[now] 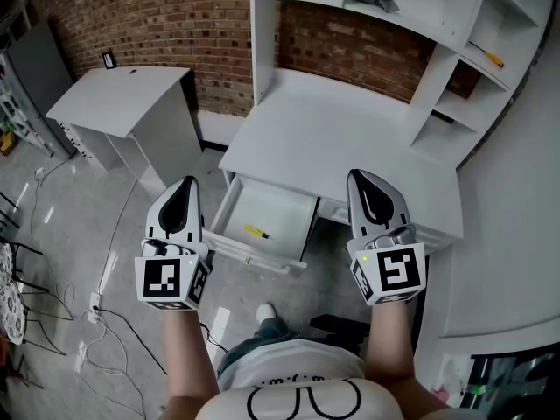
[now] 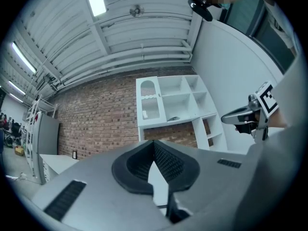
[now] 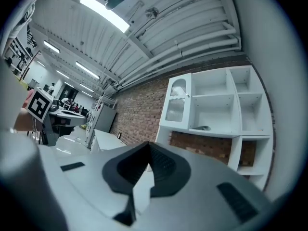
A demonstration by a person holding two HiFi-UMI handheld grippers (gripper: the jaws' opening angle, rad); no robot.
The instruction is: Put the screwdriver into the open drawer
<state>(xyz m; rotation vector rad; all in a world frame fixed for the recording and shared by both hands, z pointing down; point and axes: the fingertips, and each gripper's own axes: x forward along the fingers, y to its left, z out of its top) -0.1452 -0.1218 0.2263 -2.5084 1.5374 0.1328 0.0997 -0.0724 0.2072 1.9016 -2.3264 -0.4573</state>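
The screwdriver [image 1: 256, 232] lay inside the open drawer [image 1: 282, 201] of the white desk [image 1: 332, 138]. I held my left claw [image 1: 185, 184] and right claw [image 1: 361, 177] above, either side of that drawer, each with jaws pressed together on nothing.

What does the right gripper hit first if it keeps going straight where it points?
Probably the white shelf unit: the right gripper, jaws shut and empty, aims near its lower left edge. It might instead pass to the brick wall beside it; depth is unclear.
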